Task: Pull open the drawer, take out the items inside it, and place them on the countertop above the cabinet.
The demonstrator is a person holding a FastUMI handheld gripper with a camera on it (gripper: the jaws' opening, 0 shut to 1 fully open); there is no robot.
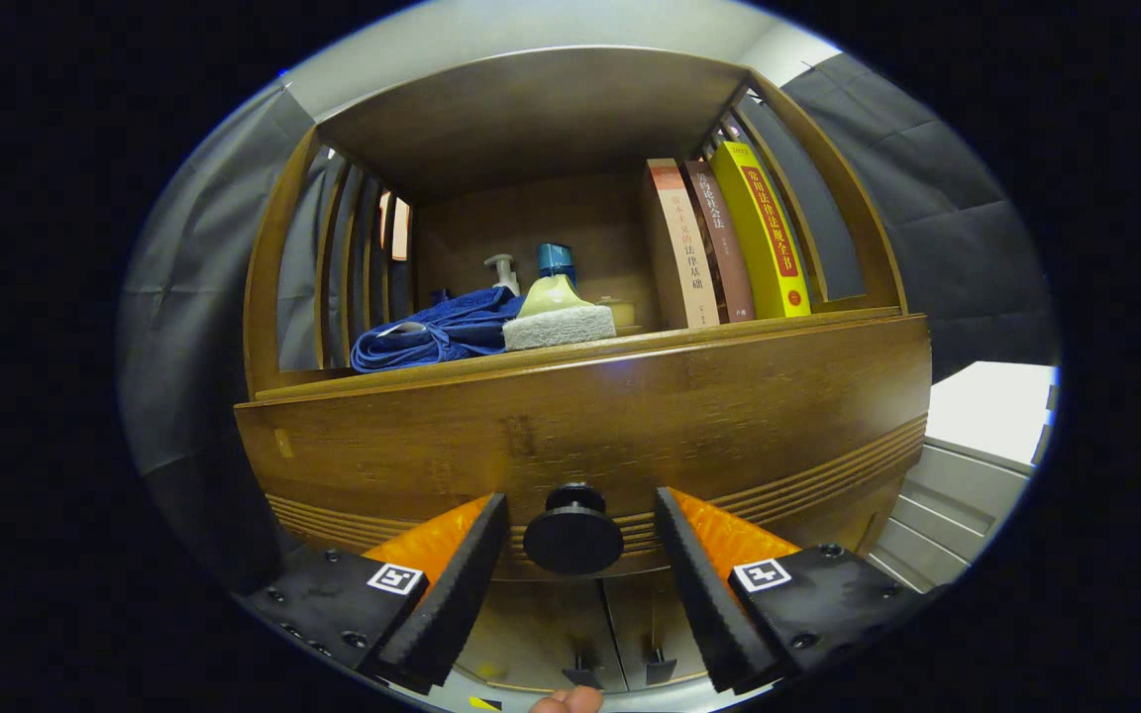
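Facing the closed drawer (590, 421) of a brown wooden cabinet (278, 257), the gripper (578, 560) is spread wide, nothing clamped between its fingers (452, 584). The round dark knob (573, 540) on the drawer front sits between the two fingers, roughly centred in the gap, with clear space on either side; neither finger touches it. Whether the fingertips reach the drawer front itself cannot be told. The drawer front is flush with the cabinet, with grooved lines running along its lower edge; contents of the drawer are hidden. Directly above the drawer is the surface (729, 327), a recessed shelf-like top with slatted wooden sides and a wooden roof. At the left end of the surface lies a crumpled blue towel (432, 337). Just right of the towel, near the front edge, rests a sponge with a pale green top and grey scouring base (559, 317). Behind the sponge stands a bottle with a blue cap (557, 259), and beside that a white pump dispenser (503, 269), both toward the back. A small low container (620, 312) sits just right of the sponge. At the right end of the surface stand three books (724, 243), upright and leaning slightly, the outermost yellow. Below the drawer, two cabinet doors (620, 624) with small dark pulls are visible between the fingers. A fingertip (570, 701) of a person shows below them. A white unit (967, 475) stands to the right of the cabinet.
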